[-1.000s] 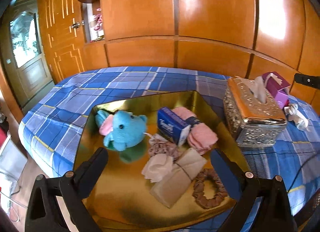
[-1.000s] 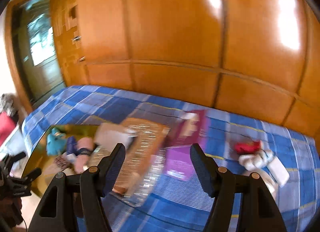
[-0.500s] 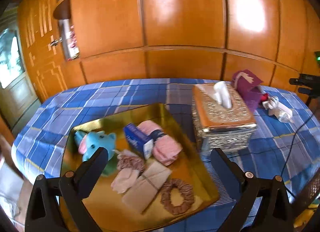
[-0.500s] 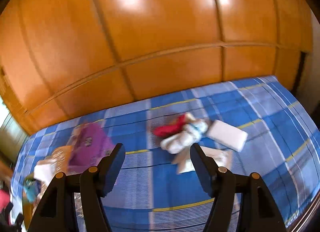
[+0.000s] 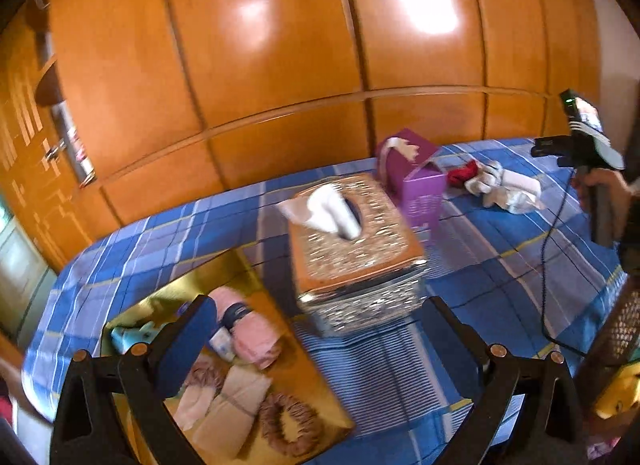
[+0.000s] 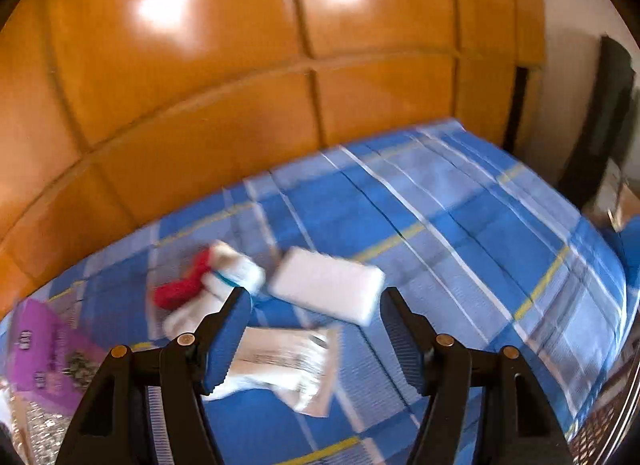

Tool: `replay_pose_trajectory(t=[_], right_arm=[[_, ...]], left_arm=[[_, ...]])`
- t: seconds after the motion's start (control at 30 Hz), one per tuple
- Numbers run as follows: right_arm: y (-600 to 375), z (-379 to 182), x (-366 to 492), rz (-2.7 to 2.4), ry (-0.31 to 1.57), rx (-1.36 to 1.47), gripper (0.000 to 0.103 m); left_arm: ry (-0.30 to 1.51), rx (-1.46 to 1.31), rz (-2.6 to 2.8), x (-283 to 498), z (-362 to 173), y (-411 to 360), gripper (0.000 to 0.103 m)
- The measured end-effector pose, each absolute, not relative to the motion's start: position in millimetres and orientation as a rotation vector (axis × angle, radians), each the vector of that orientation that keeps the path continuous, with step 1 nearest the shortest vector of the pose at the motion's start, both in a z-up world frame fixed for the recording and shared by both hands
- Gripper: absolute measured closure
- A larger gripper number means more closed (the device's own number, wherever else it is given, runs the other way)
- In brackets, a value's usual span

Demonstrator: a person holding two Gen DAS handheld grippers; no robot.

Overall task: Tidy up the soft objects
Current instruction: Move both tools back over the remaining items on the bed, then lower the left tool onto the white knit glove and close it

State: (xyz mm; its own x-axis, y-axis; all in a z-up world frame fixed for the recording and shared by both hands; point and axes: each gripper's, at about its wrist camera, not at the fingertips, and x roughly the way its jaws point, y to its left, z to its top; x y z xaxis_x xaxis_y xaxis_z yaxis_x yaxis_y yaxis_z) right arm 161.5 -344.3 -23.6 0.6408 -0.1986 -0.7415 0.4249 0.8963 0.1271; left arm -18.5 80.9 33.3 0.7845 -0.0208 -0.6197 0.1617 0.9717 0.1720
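On blue plaid bed [image 6: 460, 233]: white pad [image 6: 326, 285], red-white soft bundle [image 6: 208, 281], wrapper beneath right gripper [image 6: 316, 335], jaws apart, empty; left gripper [image 5: 320, 341] apart, empty, over gold tray [image 5: 304, 377] edge beside tissue box [image 5: 356, 249]

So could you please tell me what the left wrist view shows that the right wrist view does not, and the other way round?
Only the left wrist view shows the gold tray holding a pink towel and a brown scrunchie. Only the right wrist view shows the flat white packet between the open right gripper fingers. Both show the purple box, the red cloth and the checked blue cover.
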Motion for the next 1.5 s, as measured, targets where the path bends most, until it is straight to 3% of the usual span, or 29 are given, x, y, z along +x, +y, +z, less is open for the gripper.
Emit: replay_pose_trajectory(t=[0.73, 1.43, 1.5], right_arm=[[-394.9, -42.1, 146.4, -0.307, 0.853, 0.689, 0.035], [-415.3, -59.0, 139.2, -0.292, 0.884, 0.868, 0.035], [-414.6, -58.2, 138.8, -0.288, 0.883, 0.865, 0.035]], left_arm=[[0.710, 0.391, -0.333, 39.5, 25.9, -43.0, 0.002], [0.861, 0.366, -0.456, 90.6, -1.6, -112.3, 0.022], [0.856, 0.374, -0.471, 94.4, -1.0, -123.7, 0.028]])
